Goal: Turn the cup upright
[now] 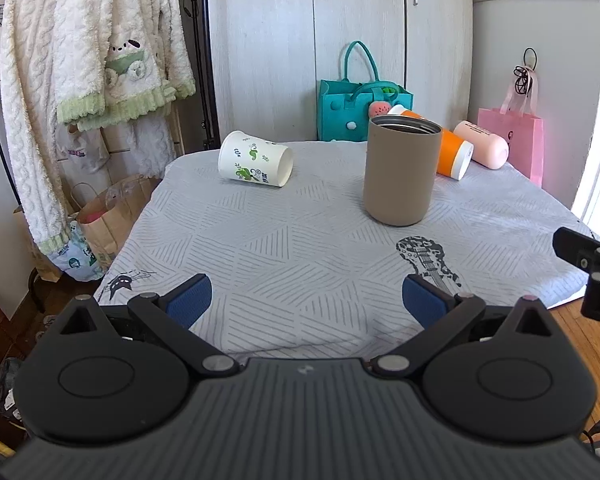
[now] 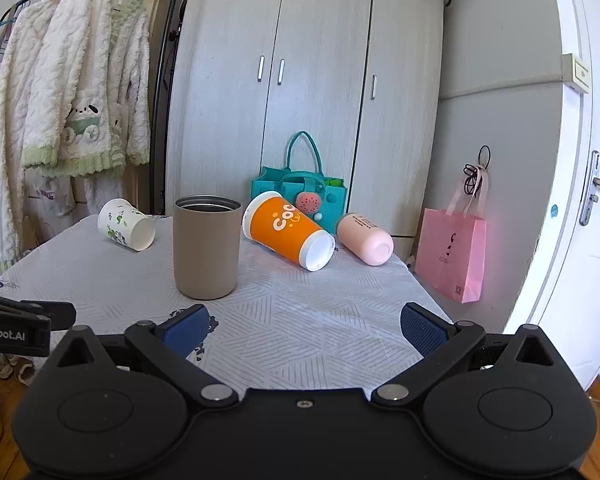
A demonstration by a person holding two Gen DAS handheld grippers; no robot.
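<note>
Both grippers released, jaws wide, nothing held: left gripper [image 1: 307,300], right gripper [image 2: 305,330], both at near edge of the grey line-patterned tablecloth [image 2: 300,320].

4 cups on table. Tall taupe metal-lined tumbler [image 2: 206,246] upright, centre. On their sides: white paper cup with green leaf print [image 2: 126,224] far left, orange cup with white lid [image 2: 288,230] right of the tumbler, pink cup [image 2: 364,238] far right.

Tumbler stands between right gripper and paper cup; from the left view it partly hides orange cup.

Behind table: teal felt tote [image 2: 300,188], pink paper bag [image 2: 450,256], grey wardrobe [image 2: 300,80].

Readable: "Coc" on orange cup, "nRobot.AI" on left gripper body.
</note>
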